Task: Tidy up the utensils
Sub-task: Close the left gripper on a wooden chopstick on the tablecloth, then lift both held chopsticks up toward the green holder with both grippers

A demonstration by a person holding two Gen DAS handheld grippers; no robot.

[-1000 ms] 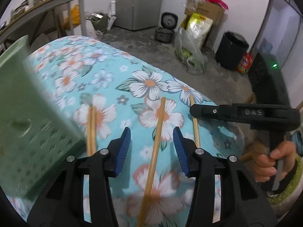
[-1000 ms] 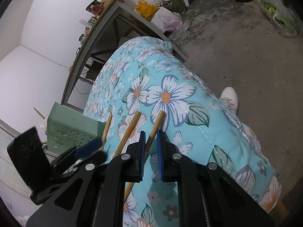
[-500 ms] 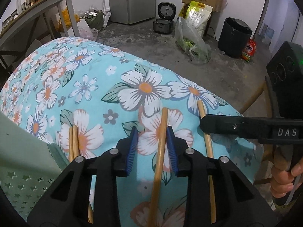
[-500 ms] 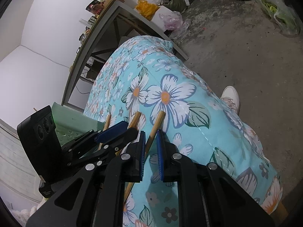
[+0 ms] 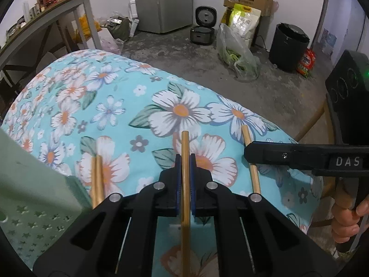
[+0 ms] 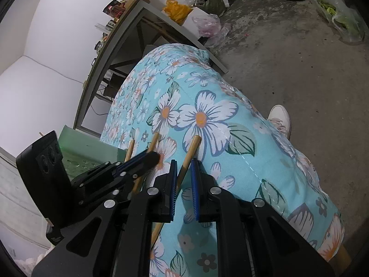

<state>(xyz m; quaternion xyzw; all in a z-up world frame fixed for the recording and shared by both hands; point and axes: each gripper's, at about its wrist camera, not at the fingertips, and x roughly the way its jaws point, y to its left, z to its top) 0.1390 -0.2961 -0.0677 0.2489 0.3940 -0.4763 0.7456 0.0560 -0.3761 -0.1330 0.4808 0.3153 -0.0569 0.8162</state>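
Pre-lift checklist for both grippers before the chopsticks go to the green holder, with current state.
1. Left gripper closed on the middle chopstick: ok, the blue pads sit tight against it.
2. Right gripper closed on the right chopstick: cannot tell, the stick passes between the jaws but a gap shows beside it.
3. The two grippers clear of each other: ok, close but apart.
4. Green holder within view: ok, at the left of the table.
5. Chopstick pair beside the holder out of the lift path: ok.
6. Floral tablecloth not pinched: cannot tell.
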